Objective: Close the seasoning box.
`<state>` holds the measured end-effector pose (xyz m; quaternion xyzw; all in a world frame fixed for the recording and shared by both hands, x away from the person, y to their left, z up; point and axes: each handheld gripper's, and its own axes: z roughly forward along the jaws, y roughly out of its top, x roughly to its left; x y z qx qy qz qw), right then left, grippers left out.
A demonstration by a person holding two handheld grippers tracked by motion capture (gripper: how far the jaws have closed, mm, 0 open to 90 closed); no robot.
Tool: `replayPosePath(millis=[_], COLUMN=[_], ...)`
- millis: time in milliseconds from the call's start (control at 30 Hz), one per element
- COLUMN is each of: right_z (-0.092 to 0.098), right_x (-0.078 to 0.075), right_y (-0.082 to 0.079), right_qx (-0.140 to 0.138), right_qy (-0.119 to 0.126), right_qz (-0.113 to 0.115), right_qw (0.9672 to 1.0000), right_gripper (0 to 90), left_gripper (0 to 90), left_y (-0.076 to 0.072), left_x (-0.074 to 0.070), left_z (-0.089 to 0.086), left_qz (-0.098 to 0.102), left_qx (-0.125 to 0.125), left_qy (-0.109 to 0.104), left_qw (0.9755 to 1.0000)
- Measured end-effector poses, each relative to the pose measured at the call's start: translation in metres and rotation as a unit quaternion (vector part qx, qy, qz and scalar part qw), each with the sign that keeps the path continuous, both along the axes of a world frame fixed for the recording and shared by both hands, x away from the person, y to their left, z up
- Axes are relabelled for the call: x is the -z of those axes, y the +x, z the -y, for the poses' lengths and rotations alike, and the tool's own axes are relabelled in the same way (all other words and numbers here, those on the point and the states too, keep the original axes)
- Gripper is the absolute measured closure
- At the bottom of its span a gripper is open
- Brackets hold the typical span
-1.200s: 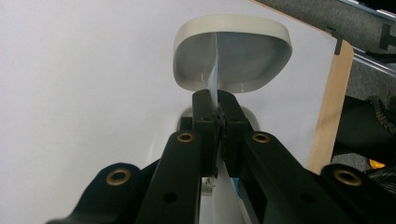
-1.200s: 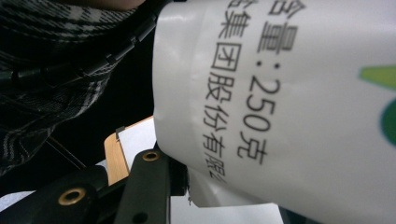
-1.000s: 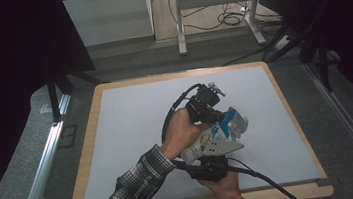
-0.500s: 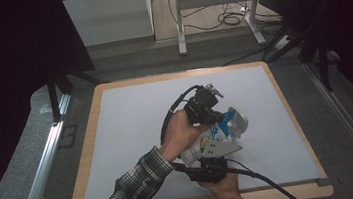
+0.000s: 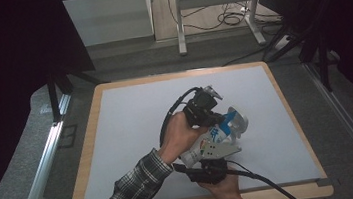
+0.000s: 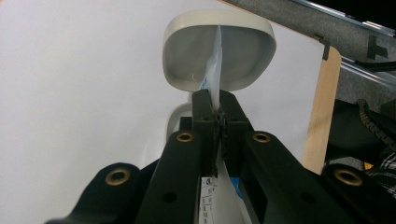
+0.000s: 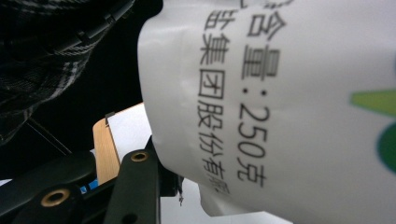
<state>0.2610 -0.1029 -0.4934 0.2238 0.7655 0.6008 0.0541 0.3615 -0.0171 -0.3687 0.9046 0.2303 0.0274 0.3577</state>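
A white and blue printed bag (image 5: 212, 138) hangs tilted above the white mat, between both grippers. My left gripper (image 5: 218, 119) is shut on the bag's upper edge; in the left gripper view its jaws (image 6: 217, 105) pinch a thin white fold of the bag (image 6: 214, 70) right over a white bowl (image 6: 217, 56). In the high view the bowl (image 5: 239, 121) sits just right of the bag's top. My right gripper (image 5: 205, 154) grips the bag's lower end from the near side. In the right gripper view the bag (image 7: 280, 93) looms close, one black jaw pressed against its left side.
The white mat (image 5: 131, 114) lies on a wood-edged board (image 5: 87, 155). A metal rail (image 5: 45, 159) runs along the left. Desk legs and cables (image 5: 228, 18) stand behind the table. The mat's left half and far right are bare.
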Motion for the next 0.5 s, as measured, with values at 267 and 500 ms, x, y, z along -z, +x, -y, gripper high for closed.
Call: replayPosePath(millis=[267,500], right_z=[0.0011,0.0022], right_x=[0.0020,0.0045], right_y=[0.0007,0.0017], right_qx=[0.003,0.007], right_qy=[-0.006,-0.012], right_qz=[0.000,0.001], right_qw=[1.0000,0.9999], right_gripper=[59.1,58.9], left_gripper=[87.7,87.6], left_y=[-0.0040,-0.0049], left_x=[-0.0012,-0.0008], left_z=[0.0001,-0.0017], left_qz=[0.002,0.001], left_qx=[0.006,0.012], left_qy=[-0.005,-0.001], left_qw=[1.0000,0.9999])
